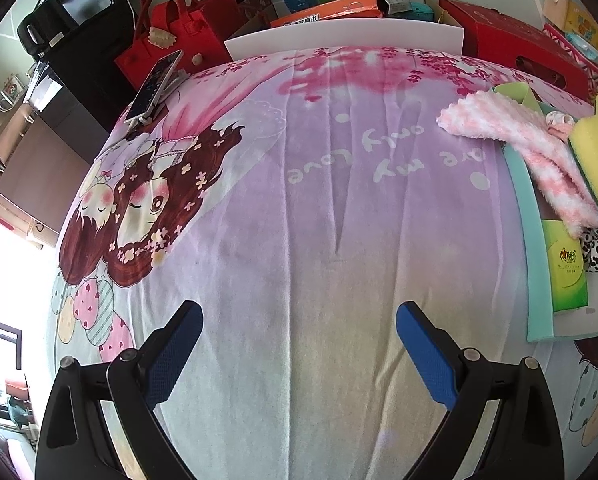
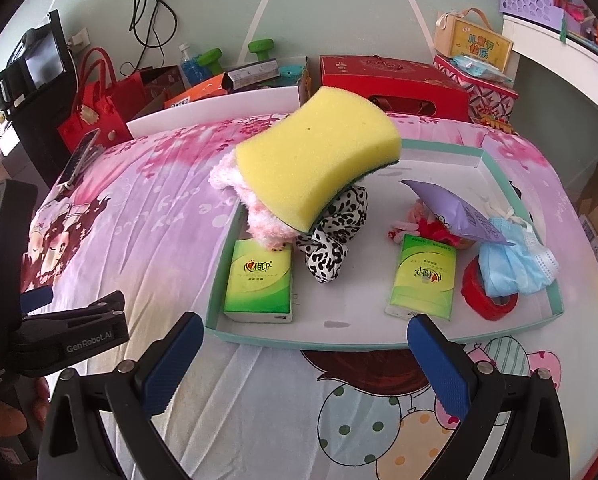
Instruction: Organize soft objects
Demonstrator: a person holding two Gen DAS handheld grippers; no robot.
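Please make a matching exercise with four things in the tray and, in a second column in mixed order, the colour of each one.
Things:
1. sponge
2. tape roll
3. face masks
4. tissue pack

Colours:
A. light blue
B. green
C. yellow
D. red

Pairs: 1-C, 2-D, 3-A, 4-B
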